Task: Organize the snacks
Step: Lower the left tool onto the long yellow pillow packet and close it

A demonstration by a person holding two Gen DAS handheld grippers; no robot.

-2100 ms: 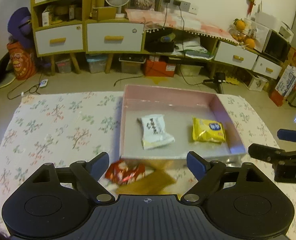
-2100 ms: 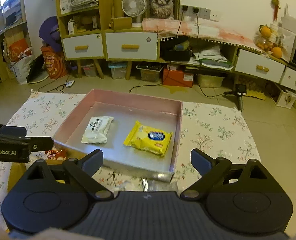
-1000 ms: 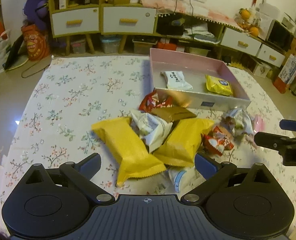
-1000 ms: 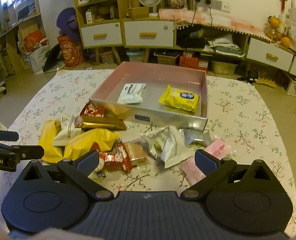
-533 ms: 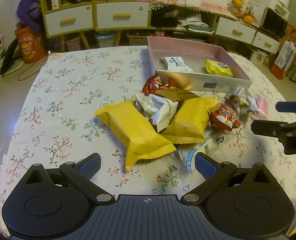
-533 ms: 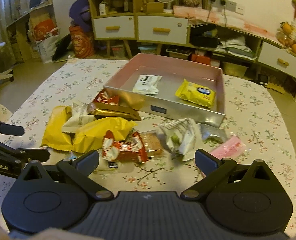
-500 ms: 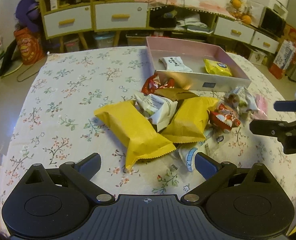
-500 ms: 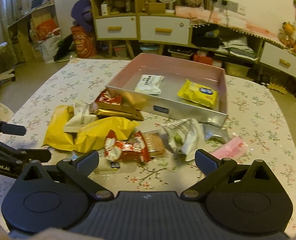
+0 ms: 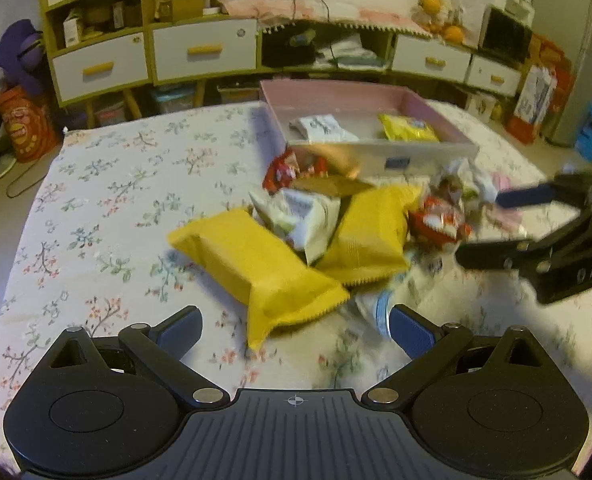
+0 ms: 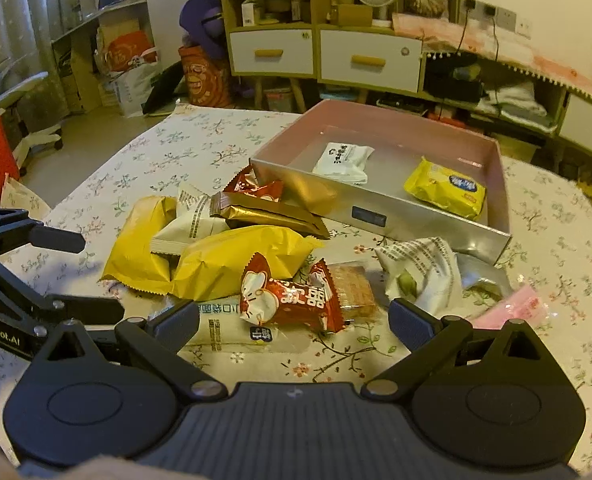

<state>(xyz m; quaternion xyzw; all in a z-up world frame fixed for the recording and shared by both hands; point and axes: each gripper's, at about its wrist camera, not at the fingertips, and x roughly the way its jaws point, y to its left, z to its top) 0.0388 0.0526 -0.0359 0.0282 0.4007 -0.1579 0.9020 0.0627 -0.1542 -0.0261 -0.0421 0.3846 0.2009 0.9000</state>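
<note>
In front of me a heap of snacks lies on the bench: two big yellow packets (image 10: 232, 264) side by side, a white one (image 10: 188, 224) wedged between them, a gold bar (image 10: 264, 212) across the top, and a red wrapper (image 10: 292, 300) nearest. The pink tray (image 10: 376, 216) behind holds a white packet (image 10: 342, 158) and a yellow packet (image 10: 446, 190), both flat.

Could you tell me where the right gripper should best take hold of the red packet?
Probably across the red packet's puffed middle, from above. It lies flat on top of the pile, just ahead of the open right gripper, and its crimped ends look too thin to pinch securely.
</note>
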